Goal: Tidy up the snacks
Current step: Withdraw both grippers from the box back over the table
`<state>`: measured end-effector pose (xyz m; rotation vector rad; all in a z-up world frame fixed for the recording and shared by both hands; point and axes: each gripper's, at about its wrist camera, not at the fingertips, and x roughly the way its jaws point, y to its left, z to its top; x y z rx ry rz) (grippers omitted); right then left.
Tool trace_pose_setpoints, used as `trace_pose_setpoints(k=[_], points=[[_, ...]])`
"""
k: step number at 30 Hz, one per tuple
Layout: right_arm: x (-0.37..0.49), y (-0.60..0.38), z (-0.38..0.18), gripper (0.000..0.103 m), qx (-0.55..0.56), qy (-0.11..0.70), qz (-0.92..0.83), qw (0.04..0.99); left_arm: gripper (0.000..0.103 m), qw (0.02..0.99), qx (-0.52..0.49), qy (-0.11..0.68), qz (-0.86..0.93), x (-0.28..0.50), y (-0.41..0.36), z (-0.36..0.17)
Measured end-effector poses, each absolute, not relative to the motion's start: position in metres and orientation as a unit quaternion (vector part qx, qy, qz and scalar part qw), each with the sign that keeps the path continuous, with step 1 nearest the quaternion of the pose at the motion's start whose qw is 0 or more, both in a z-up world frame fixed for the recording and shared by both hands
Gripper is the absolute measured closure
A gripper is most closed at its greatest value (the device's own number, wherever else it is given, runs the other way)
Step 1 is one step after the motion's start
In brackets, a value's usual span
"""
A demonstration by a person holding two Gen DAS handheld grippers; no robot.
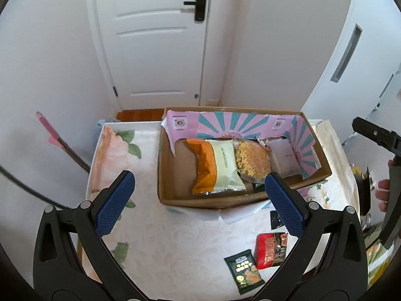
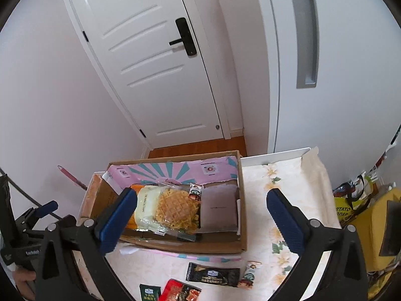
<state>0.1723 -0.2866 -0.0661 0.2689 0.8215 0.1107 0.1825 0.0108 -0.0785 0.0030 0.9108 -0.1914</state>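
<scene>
Loose snacks still on the tabletop [image 2: 288, 175], all on the near side of the cardboard box [image 2: 240, 235]: black packet [image 2: 213, 274], small sachet [image 2: 250, 274] touching its right end, red packet [image 2: 180, 292], green packet [image 2: 149, 293] at the bottom edge.

Black packet lies flat, long axis running left–right, roughly parallel to the box's near wall and just in front of it.

Right gripper [image 2: 201, 219] is fully spread, nothing between the jaws — it hangs over the box's near wall, so the loose packets sit below and toward the camera from it. Likely needs a pull-back and a drop to reach them.

Left gripper [image 1: 199, 200] is also wide open and empty. From its view the red packet [image 1: 270, 250] and green packet [image 1: 244, 271] lie low and to the right, near its right finger.

My read: right gripper is nearer the black packet and sachet; red/green is a toss-up.
</scene>
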Motion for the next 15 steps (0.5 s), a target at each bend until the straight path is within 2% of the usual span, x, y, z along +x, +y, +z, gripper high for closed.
trace_pose_setpoints(k=[7,15], points=[[0.148,-0.302,-0.061,0.000,0.080,0.400,0.086,0.909,0.000,0.901,-0.018,0.431,-0.034,0.140,0.000,-0.074],[0.117,-0.318,-0.074,0.000,0.015,0.399,0.140,0.906,0.000,0.892,-0.055,0.448,0.027,0.083,-0.015,-0.094]])
